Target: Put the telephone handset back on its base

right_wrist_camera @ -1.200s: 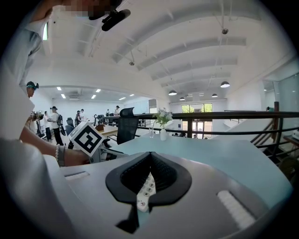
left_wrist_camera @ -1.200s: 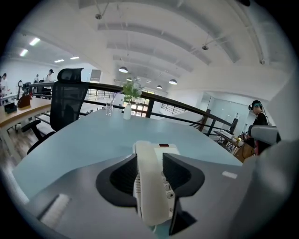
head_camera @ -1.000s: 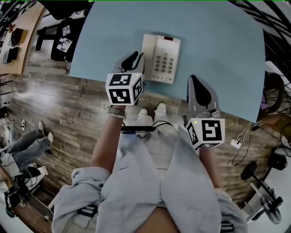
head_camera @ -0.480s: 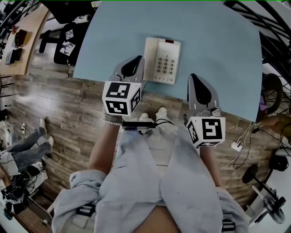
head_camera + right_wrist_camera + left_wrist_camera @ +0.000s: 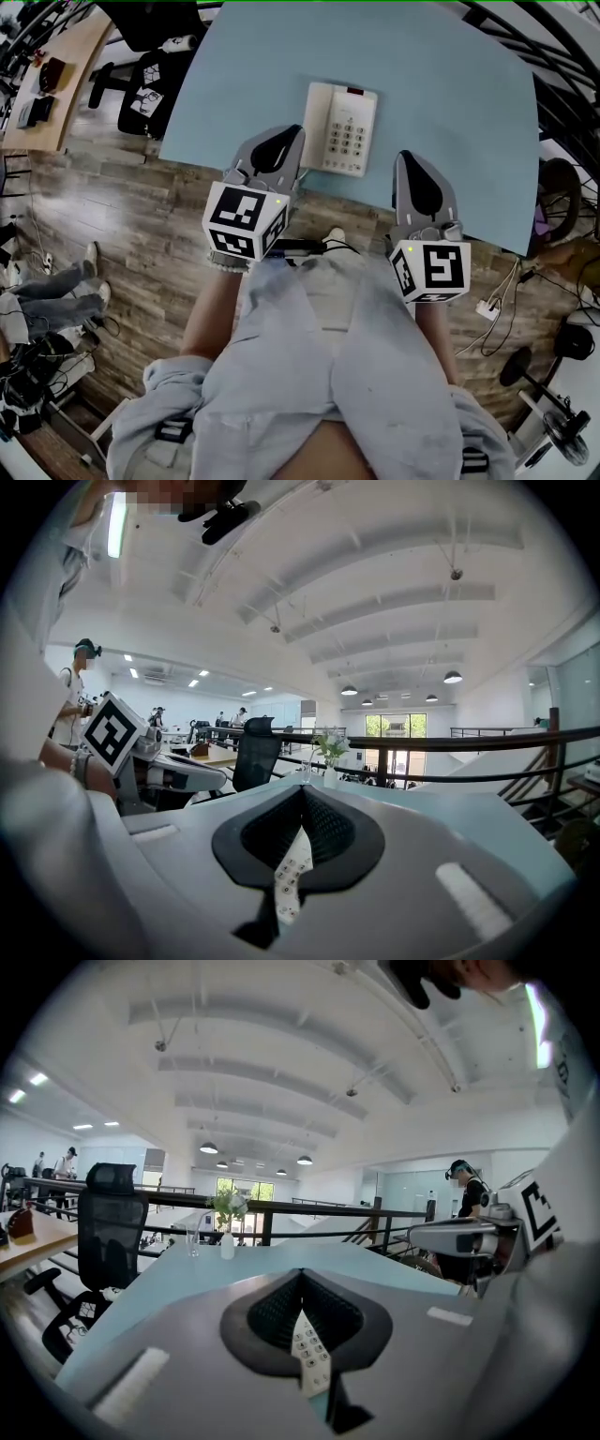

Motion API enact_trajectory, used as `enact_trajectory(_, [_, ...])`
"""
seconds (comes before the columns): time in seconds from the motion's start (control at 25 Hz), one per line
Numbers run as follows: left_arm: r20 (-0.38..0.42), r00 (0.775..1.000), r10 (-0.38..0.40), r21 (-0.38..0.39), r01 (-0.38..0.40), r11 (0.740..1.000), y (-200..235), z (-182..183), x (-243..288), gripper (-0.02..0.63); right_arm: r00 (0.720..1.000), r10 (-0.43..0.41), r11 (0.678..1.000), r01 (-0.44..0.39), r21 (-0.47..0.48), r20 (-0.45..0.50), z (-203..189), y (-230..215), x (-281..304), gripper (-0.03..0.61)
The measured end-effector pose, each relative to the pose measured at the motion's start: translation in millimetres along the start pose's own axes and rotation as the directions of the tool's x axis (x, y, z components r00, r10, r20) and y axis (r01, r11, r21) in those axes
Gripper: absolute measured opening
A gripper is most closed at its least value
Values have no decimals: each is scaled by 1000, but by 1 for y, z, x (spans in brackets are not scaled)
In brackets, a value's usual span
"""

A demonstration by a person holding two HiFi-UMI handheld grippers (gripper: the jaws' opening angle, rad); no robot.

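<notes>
Left tongs (image 5: 284, 133) pinched together and empty, just beside the telephone (image 5: 352, 131); right tongs (image 5: 410, 161) closed and empty too, farther off. The handset (image 5: 320, 127) runs lengthwise away across the tabletop (image 5: 450, 84) on the nearer left side, and looks already seated

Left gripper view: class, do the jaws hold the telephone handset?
No: the left gripper has its jaws shut on nothing, and the telephone shows beyond them.

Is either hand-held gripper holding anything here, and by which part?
Nothing is held. The left hand-held gripper and the right hand-held gripper both have jaws together and empty, apart from the cream push-button telephone on the pale blue table.
</notes>
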State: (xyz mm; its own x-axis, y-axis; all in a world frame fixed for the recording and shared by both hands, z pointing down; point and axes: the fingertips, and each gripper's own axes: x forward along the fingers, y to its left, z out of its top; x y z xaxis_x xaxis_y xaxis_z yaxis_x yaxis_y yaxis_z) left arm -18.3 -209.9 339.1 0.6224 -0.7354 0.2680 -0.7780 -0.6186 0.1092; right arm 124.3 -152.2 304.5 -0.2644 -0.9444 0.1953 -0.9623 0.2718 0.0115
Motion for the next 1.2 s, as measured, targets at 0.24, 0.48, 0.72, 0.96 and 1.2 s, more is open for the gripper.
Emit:
enact_trajectory(0.24, [35, 998, -59, 10, 58, 998, -13, 11, -16, 3, 1000, 4, 999, -4, -43, 1, 4, -1, -5, 5])
enact_trajectory(0.48, [41, 997, -69, 21, 68, 997, -14, 10, -21, 3, 1000, 5, 999, -5, -37, -7, 2, 1, -4, 5])
enact_trajectory(0.72, [38, 996, -75, 28, 74, 997, -17, 9, -21, 3, 1000, 17, 999, -17, -44, -6, 4, 4, -3, 5])
enact_trajectory(0.96, [31, 997, -69, 33, 68, 997, -15, 8, -20, 3, 1000, 28, 998, -28, -54, -12, 5, 7, -1, 5])
enact_trajectory(1.2, [22, 998, -63, 26, 63, 998, -12, 5, -19, 3, 1000, 22, 999, -23, -46, -3, 4, 8, 0, 5])
